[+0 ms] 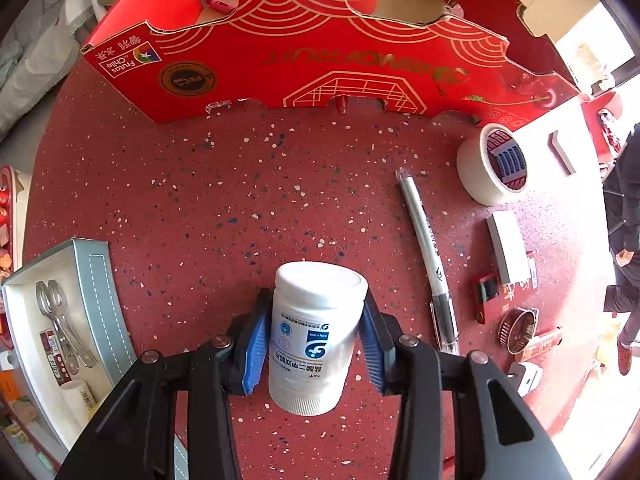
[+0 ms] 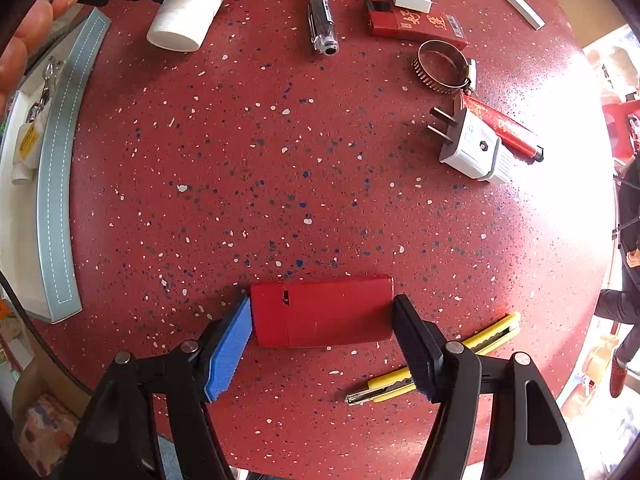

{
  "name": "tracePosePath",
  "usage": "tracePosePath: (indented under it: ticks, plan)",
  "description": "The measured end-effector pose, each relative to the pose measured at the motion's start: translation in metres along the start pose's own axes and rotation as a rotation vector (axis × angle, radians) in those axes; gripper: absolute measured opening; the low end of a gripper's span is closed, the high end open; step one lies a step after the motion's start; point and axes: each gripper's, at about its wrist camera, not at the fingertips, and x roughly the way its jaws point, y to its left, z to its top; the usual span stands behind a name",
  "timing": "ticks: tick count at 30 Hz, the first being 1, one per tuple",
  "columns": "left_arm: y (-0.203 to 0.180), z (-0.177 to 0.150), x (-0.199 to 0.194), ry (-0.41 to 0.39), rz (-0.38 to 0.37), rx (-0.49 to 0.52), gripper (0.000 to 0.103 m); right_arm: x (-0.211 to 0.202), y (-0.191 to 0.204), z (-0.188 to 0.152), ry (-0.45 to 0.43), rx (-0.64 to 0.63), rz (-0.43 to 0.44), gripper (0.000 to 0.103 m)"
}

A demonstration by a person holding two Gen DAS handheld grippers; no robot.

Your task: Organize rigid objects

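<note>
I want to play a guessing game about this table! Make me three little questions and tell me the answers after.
1. True or false: the left gripper is closed on a white bottle.
2. What colour is the flat box between the right gripper's fingers?
3. Which lies beside the right gripper: A) a yellow utility knife, B) a spoon, C) a green cup?

Key: 1 true; 2 red; 3 A.

Likely home or small shop front: red speckled round table [image 2: 320, 168], fruit carton [image 1: 280, 60], tape roll [image 1: 492, 164], plug adapter [image 2: 476, 152], bright doorway beyond.
</note>
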Motion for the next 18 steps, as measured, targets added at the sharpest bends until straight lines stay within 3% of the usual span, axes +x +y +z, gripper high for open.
tracePosePath:
  ticks: [7,15,18]
  plan:
    - [0.013,-0.045,-0.043,-0.024,-0.051,0.065,0.043,-0.022,-0.011,-0.013,-0.023,0.035,0.032,0.071]
    - [0.005,-0.125,-0.102,-0.064,-0.106,0.109,0.043,-0.057,-0.026,-0.029,-0.064,0.056,0.029,0.071]
    - [0.013,-0.147,-0.093,-0.083,-0.127,0.109,0.042,-0.071,-0.031,-0.032,-0.079,0.062,0.024,0.071]
